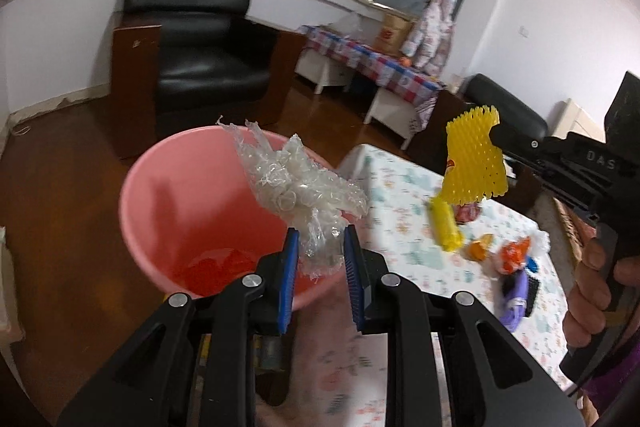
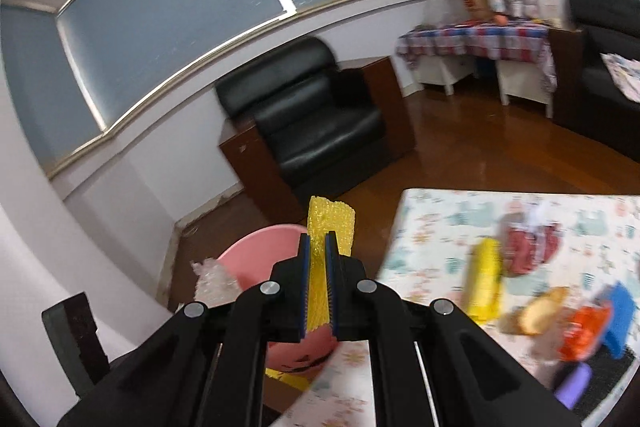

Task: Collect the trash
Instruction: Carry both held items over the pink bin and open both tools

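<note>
Nearest the lens, our left gripper (image 1: 320, 239) is clenching a crumpled wad of clear plastic wrap (image 1: 304, 187) between its blue pads, and the wad is hanging right over the mouth of the pink bucket (image 1: 160, 195), which is standing on the floor just beside the tabletop (image 1: 400, 183). Something red is already lying at the bottom of the bucket, though we cannot tell what it is.

Our right gripper (image 2: 317, 247) is pinching a piece of yellow foam netting (image 2: 332, 219) with its jaws nearly together; seen from the left wrist, the netting is hanging above the tabletop, off to the right of the bucket and not yet over it.

We judge that we are in the carrying-and-dropping step: both pieces are in hand, and the plastic wrap is the one ready to go. The next move calls for releasing the left jaws so the wad falls inside the rim, then bringing the netting across until it is over the opening before letting go.

More litter is waiting on the tabletop, including a yellow tube (image 1: 445, 227) and an orange wrapper (image 1: 514, 254).
</note>
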Motion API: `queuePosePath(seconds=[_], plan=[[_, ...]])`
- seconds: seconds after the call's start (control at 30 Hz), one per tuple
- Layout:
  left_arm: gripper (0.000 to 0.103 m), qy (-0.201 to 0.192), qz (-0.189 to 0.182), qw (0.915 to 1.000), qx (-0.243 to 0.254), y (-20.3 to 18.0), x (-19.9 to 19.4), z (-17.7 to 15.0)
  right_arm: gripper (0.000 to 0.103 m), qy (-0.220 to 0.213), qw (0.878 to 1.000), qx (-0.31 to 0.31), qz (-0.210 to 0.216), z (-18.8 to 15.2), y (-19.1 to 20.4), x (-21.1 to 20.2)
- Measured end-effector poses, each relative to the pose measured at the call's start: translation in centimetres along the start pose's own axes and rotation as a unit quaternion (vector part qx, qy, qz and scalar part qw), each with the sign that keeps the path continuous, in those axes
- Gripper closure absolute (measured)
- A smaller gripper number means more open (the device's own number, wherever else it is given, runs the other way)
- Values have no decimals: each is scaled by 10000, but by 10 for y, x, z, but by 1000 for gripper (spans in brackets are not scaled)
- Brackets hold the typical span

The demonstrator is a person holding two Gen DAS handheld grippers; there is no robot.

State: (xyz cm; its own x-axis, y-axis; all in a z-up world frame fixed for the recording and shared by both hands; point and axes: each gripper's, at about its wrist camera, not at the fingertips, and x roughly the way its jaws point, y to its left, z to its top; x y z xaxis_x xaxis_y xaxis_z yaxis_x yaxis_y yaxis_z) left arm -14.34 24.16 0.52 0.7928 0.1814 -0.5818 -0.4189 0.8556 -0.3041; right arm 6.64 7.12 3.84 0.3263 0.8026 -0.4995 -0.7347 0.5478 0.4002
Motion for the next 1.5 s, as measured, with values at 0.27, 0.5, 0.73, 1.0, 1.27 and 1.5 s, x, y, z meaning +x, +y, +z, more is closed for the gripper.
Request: queuePosePath(seconds=[0.27, 0.5, 0.73, 1.0, 1.27, 1.5], plan=[[80, 188, 254, 9989, -336, 28, 13, 1, 96, 504, 9985, -125, 193, -11, 28, 53], [72, 378, 314, 9968, -637, 46, 21, 3, 96, 804, 9965, -66, 215, -21, 27, 79], [61, 486, 318, 9961, -671, 49, 28, 2, 93, 999, 9945, -10, 299, -26, 20, 91], [60, 541, 289, 9961, -642, 45, 30, 1, 72, 1043, 9938, 106, 374, -28, 10, 90], [60, 510, 154, 9975, -459, 27, 27, 1, 68, 980, 9949, -44, 241, -37, 6, 68], [60, 549, 48, 9979, -337, 8, 27, -2, 67, 927, 9952, -300, 31, -54, 0, 37]])
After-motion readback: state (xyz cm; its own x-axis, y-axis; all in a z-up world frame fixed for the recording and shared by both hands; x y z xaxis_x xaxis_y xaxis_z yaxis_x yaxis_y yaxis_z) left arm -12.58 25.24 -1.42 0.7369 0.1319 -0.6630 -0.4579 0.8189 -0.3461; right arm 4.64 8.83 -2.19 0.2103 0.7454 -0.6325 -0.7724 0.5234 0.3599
